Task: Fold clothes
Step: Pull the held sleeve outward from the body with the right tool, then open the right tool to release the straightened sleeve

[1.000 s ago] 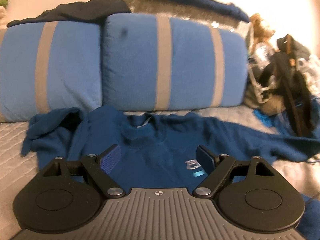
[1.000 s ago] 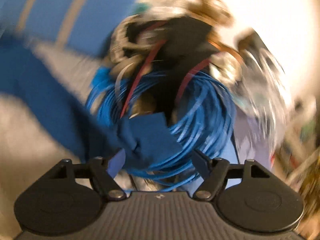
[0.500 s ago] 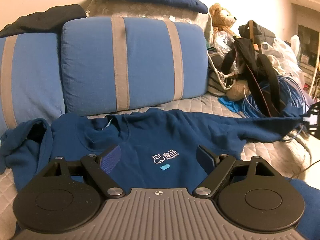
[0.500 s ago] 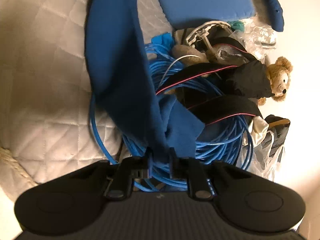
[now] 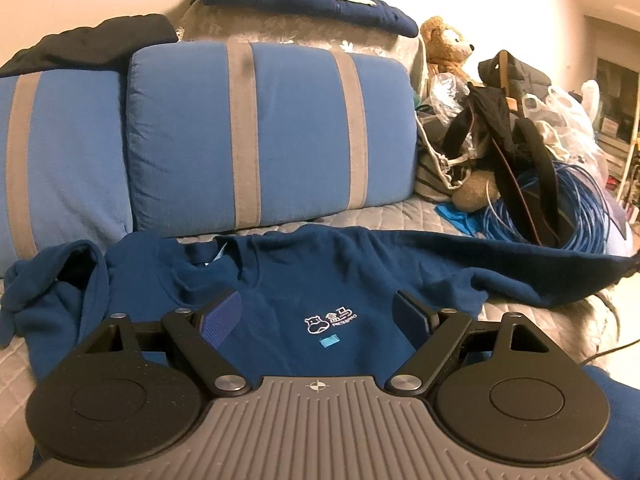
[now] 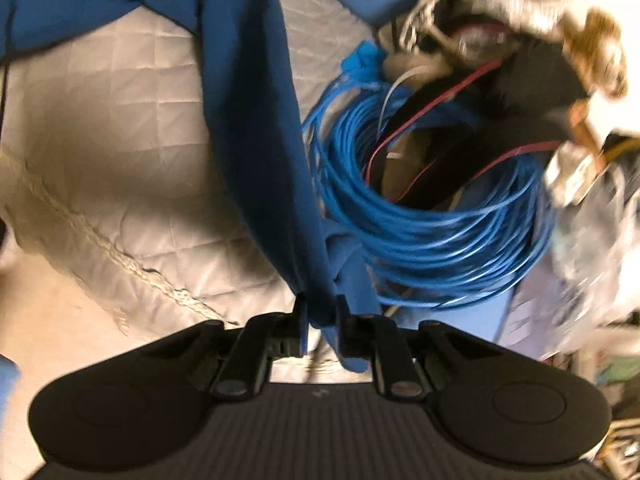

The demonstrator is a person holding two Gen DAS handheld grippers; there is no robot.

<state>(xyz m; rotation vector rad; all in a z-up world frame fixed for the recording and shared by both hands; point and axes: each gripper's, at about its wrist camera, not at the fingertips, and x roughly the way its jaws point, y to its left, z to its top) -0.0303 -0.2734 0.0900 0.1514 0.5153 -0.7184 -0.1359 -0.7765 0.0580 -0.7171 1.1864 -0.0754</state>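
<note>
We saw the sweatshirt (image 5: 280, 280) lying on the bed (image 6: 120, 120) before the pillows (image 5: 260, 140); right of the pillows lay a cable coil (image 5: 580, 208), a teddy bear (image 5: 446, 46) behind it.

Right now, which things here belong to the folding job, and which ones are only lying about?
Part of the job:
- navy sweatshirt, spread on the quilted cover
- its sleeve, clamped in the right tool
- left tool, open above the sweatshirt

Lying about:
- blue striped cushions
- teddy bear
- coil of blue cable
- black bag straps
- plastic bags
</note>
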